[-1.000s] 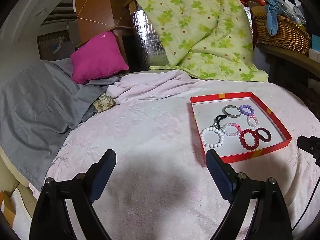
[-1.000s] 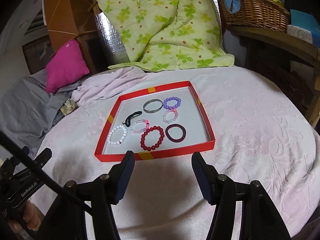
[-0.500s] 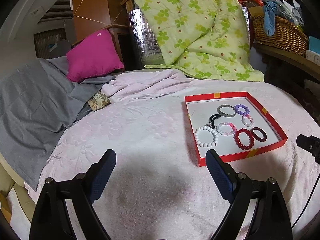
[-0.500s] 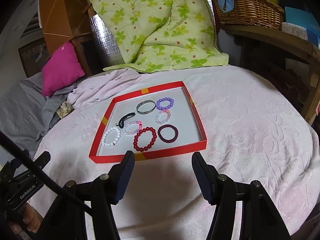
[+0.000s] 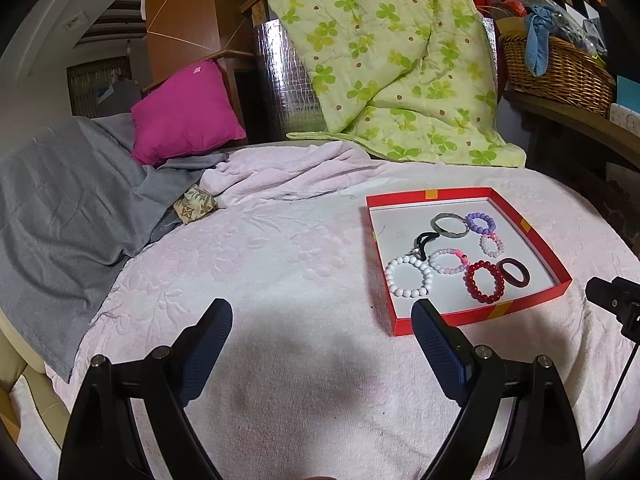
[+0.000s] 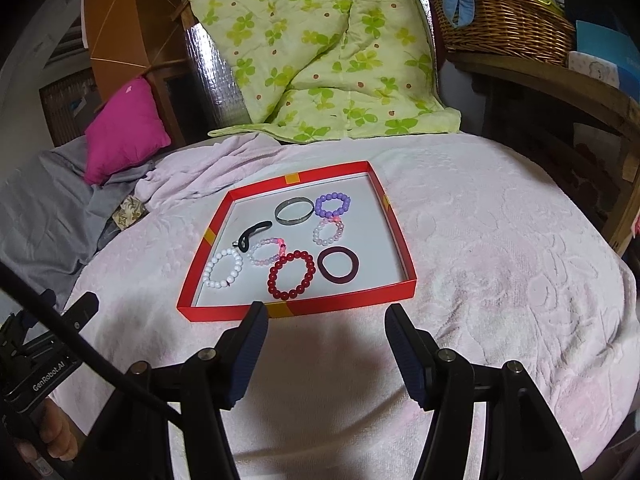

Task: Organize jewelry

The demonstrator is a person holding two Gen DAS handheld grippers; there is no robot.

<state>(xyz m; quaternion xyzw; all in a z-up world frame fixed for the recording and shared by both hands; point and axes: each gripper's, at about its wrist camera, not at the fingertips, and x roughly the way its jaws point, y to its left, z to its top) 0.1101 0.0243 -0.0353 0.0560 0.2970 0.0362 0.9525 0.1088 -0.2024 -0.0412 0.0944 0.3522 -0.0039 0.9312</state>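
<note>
Your left gripper (image 5: 322, 320) hangs over the pink towelling bedspread (image 5: 280, 272) with its jaws spread wide and nothing between them, just left of the red tray's near-left corner; your right gripper (image 6: 324, 324) sits just short of the near edge of the red tray (image 6: 394, 236), jaws parted about halfway and empty. Everything you need lies inside the tray: a white bead bracelet (image 6: 223, 268) toward the near-left corner, a dark red bead bracelet (image 6: 291, 276) beside the near edge, a maroon bangle (image 6: 339, 269) to its right, a pale pink bead bracelet (image 6: 266, 256) touching the red one, a black hair tie (image 6: 253, 233) by the left edge, a silver bangle (image 6: 293, 211) and a purple bead bracelet (image 6: 332, 205) side by side toward the far edge, and a small pearly bracelet (image 6: 328, 231) just below the purple one
</note>
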